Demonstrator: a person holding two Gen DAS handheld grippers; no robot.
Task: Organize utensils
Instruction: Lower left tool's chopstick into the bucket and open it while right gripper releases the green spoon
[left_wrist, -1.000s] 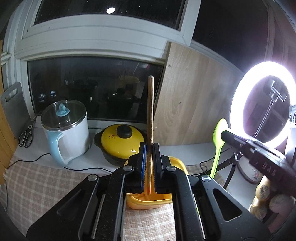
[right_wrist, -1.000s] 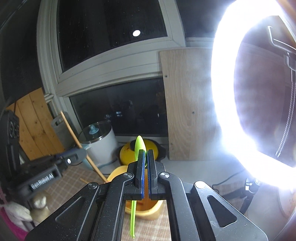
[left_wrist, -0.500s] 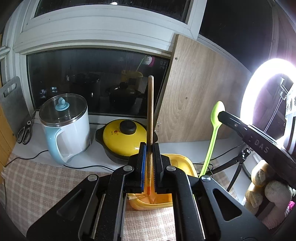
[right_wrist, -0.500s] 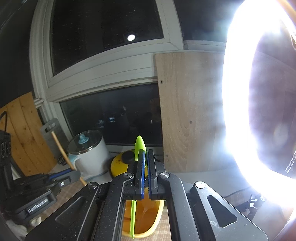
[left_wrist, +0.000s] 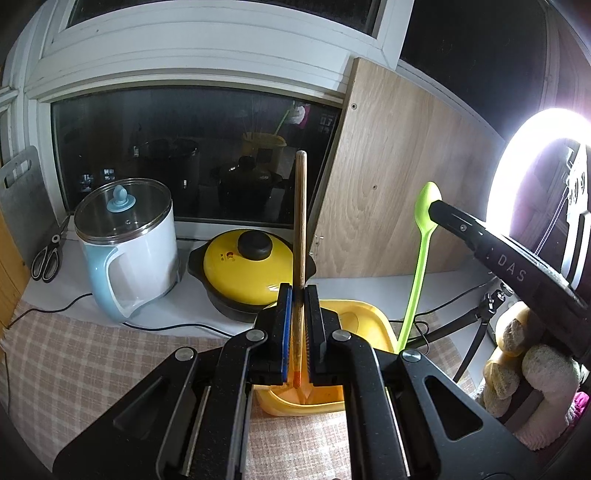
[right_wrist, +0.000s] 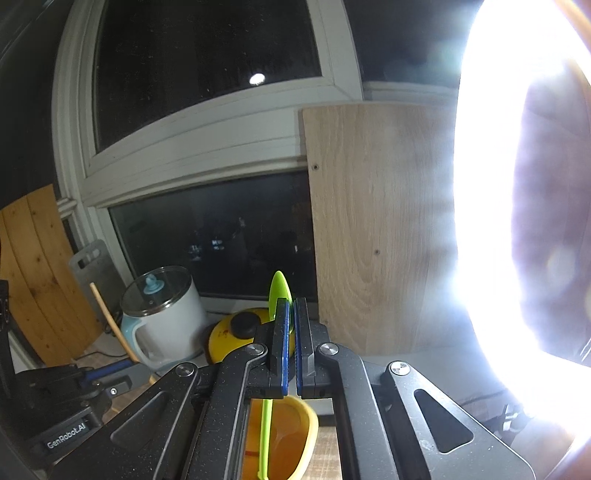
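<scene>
My left gripper (left_wrist: 298, 295) is shut on a wooden stick utensil (left_wrist: 301, 221) with an orange lower end, held upright over a yellow tub (left_wrist: 365, 317). My right gripper (right_wrist: 291, 306) is shut on a green plastic spoon (right_wrist: 279, 288), bowl up, its handle hanging down into the yellow tub (right_wrist: 295, 439). In the left wrist view the green spoon (left_wrist: 421, 258) and the right gripper (left_wrist: 436, 208) stand at the right. In the right wrist view the left gripper (right_wrist: 122, 369) and the stick (right_wrist: 110, 325) show at the lower left.
A white and blue electric kettle (left_wrist: 125, 251) and a yellow lidded pot (left_wrist: 247, 269) stand behind the tub. Scissors (left_wrist: 46, 254) lie far left. A wooden board (left_wrist: 388, 184) leans on the window. A ring light (left_wrist: 528, 184) glares right; stuffed toys (left_wrist: 532, 376) sit below it.
Both grippers have risen and pulled back a little; the tub and pot sit lower in the views. The spoon and right gripper show closer and higher in the left wrist view.
</scene>
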